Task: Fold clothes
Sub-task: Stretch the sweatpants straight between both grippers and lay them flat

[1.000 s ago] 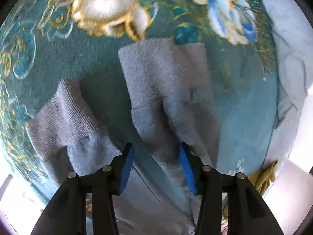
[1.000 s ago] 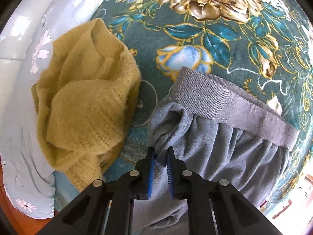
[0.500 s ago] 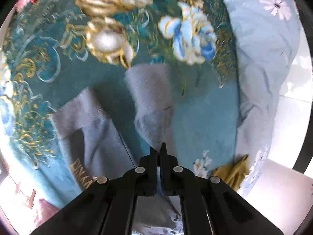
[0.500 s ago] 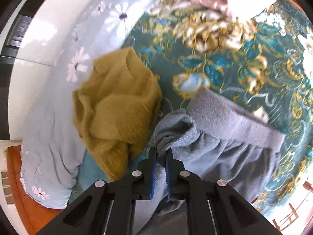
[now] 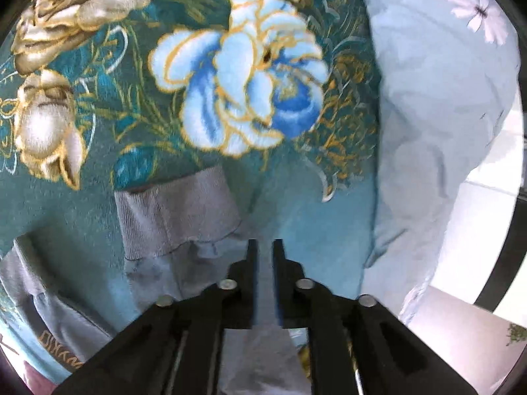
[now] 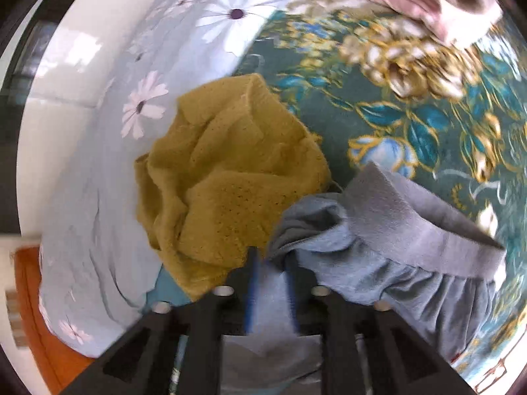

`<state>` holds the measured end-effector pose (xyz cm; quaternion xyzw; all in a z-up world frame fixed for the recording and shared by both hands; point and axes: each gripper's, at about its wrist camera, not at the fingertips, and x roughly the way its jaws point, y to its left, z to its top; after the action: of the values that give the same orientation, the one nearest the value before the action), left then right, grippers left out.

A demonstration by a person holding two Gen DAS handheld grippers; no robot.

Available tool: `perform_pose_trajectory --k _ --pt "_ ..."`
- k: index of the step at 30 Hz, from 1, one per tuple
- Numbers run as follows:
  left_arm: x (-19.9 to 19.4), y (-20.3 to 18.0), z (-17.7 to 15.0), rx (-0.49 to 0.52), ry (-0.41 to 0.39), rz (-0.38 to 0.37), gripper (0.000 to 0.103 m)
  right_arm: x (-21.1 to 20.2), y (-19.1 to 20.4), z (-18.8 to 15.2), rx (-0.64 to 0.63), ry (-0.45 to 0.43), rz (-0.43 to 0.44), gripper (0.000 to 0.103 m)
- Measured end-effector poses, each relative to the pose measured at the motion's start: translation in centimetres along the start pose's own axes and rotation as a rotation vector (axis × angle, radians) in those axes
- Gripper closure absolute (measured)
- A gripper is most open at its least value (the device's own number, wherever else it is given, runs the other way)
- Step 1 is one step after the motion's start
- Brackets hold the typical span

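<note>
The grey sweatpants (image 6: pixel 395 247) are lying on my teal blanket (image 5: pixel 82 204) near its edge beside one mustard sweater (image 6: pixel 230 191). My left gripper (image 5: pixel 263 247) and right gripper (image 6: pixel 271 263) have just been opening, grey cloth lying between both pairs of slightly parted jaws.

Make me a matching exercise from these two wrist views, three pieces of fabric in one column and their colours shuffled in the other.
Things:
1. crumpled knit
2. trousers with ribbed waistband
3. flowered blanket

Colours:
A. teal with gold and blue
B. mustard yellow
C. grey

Pairs: 1-B, 2-C, 3-A
</note>
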<state>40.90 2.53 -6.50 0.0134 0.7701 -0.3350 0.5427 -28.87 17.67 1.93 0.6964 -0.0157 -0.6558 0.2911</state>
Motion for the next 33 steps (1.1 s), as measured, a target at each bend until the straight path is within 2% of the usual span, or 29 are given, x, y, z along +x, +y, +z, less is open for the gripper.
perform_pose_trajectory --k 1,4,6,8,12,17,19,22,29,33 --pt "-1.0 0.6 0.0 0.013 -0.014 0.004 0.073 -0.3 0.3 -0.2 -0.024 -0.007 0.009 0.066" --pt "-3.8 3.7 -0.4 0.041 -0.042 0.045 0.073 -1.7 0.8 -1.1 -0.075 -0.037 0.015 0.061" --pt "-5.8 6.3 -1.0 0.057 -0.060 0.079 0.072 -2.9 0.9 -1.7 -0.098 -0.065 0.015 0.054" --pt "-7.5 9.5 -2.0 0.071 -0.068 0.135 0.070 -4.0 0.8 -2.0 -0.099 -0.081 0.008 0.053" --pt "-9.5 15.8 -3.9 0.073 -0.059 0.236 0.066 -4.8 -0.6 -4.3 -0.062 -0.036 -0.016 0.053" --pt "-10.1 22.9 -5.4 -0.021 -0.047 0.249 0.060 -5.3 -1.5 -8.5 -0.076 0.021 -0.047 0.053" --pt "-9.4 24.3 -5.9 -0.029 -0.020 0.247 0.060 -5.5 -1.8 -10.3 -0.087 0.046 -0.062 0.053" --pt "-7.8 24.8 -7.0 0.011 0.029 0.224 0.060 -6.2 -1.7 -11.9 -0.103 0.063 -0.078 0.053" --pt "-4.0 24.5 -8.5 0.118 0.102 0.252 0.060 -10.1 -0.4 -13.0 -0.158 0.021 -0.061 0.053" --pt "-2.9 24.3 -8.9 0.150 0.111 0.283 0.060 -12.0 -1.0 -13.3 -0.163 -0.004 -0.058 0.053"
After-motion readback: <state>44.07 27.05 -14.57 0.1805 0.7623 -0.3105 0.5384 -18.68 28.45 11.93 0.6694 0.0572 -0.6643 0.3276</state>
